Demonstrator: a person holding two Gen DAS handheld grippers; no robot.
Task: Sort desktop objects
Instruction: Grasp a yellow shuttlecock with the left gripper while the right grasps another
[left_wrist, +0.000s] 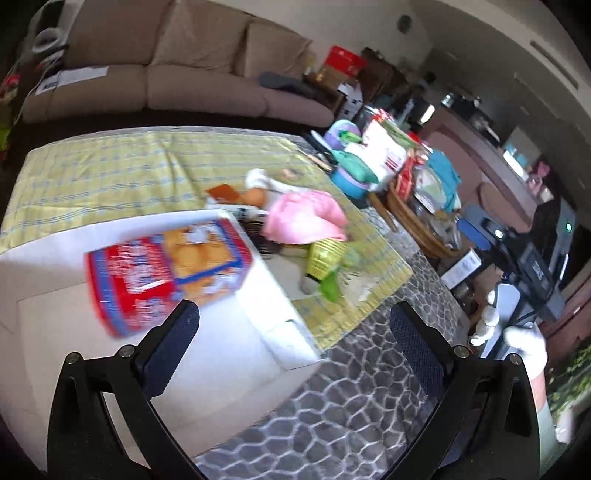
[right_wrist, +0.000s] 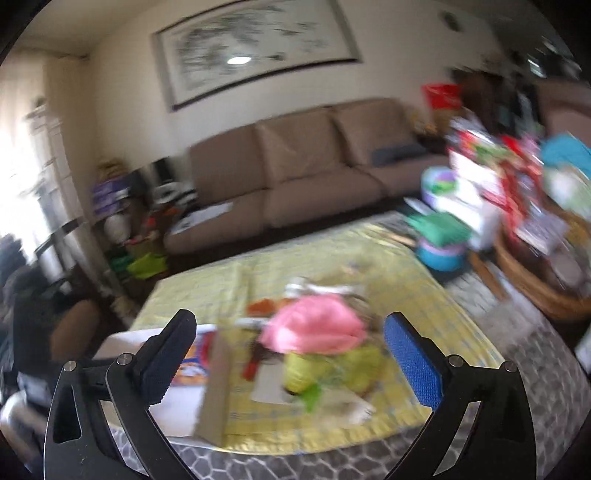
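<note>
1. Between picks: the left gripper (left_wrist: 293, 325) and right gripper (right_wrist: 290, 334) hang spread and empty.
2. The red-and-blue snack packet (left_wrist: 166, 273) lies in the white cardboard box (left_wrist: 258, 295); the pink cloth (left_wrist: 304, 221) beside the box looks the next target.

A home living room: a tan sofa (right_wrist: 314, 173) under a framed painting (right_wrist: 255, 48), beside a cloth-covered table (left_wrist: 110, 173).

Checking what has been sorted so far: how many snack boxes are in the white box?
1: a red and blue snack box lies in the white box, near its far corner. Others may be hidden behind its walls.
</note>
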